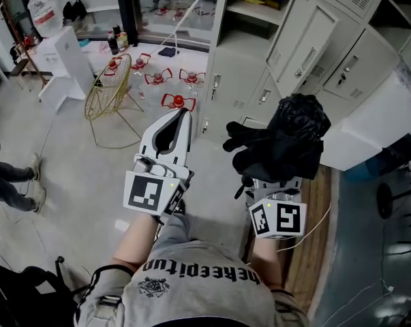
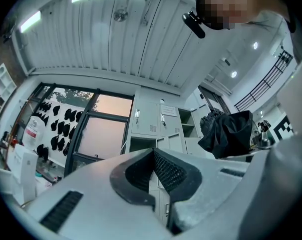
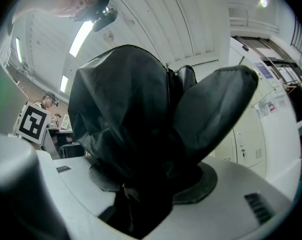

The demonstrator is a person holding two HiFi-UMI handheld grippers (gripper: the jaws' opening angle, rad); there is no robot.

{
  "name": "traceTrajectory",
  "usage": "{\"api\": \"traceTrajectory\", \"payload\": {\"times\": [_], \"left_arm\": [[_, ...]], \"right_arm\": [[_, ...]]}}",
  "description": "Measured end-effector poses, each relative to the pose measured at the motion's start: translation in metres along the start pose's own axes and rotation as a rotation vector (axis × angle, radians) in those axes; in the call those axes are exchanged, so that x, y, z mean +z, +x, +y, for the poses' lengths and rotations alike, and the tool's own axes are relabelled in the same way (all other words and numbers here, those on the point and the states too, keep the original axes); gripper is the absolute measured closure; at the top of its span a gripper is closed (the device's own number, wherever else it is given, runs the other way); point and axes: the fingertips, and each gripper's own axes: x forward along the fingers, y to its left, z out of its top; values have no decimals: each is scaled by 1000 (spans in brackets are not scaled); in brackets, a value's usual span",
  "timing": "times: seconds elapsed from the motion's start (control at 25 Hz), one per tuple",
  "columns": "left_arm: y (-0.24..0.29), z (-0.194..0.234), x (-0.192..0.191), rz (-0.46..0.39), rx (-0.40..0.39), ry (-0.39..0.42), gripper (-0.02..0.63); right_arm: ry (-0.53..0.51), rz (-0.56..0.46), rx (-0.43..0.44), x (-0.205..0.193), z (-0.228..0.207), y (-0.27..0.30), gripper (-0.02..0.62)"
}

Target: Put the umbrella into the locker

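Note:
A black folded umbrella (image 1: 283,142) bunches up in front of me, held off the floor. My right gripper (image 1: 277,177) is shut on it, and its fingertips are hidden under the cloth. In the right gripper view the umbrella (image 3: 140,119) fills the space between the jaws of the right gripper (image 3: 151,184). To its left my left gripper (image 1: 178,120) is shut with nothing in it, its jaws meeting at the tips. The left gripper (image 2: 153,153) points toward the grey lockers (image 2: 151,121). The lockers (image 1: 307,53) stand ahead and to the right, and one compartment (image 1: 249,9) at the top is open.
A gold wire basket (image 1: 110,94) and several red-and-white objects (image 1: 178,102) lie on the floor ahead left. A white stand (image 1: 58,67) is at far left, with a person's feet (image 1: 35,182) nearby. A white box (image 1: 375,125) and wooden planks (image 1: 314,237) are on the right.

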Motion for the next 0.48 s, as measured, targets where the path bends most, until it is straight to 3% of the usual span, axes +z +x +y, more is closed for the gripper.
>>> {"api": "traceTrajectory", "payload": {"times": [0.48], "left_arm": [[14,-4,2,-21,-43,-9,603]], "right_arm": [[-18,-13,-43,4,-9,0,348]]}}
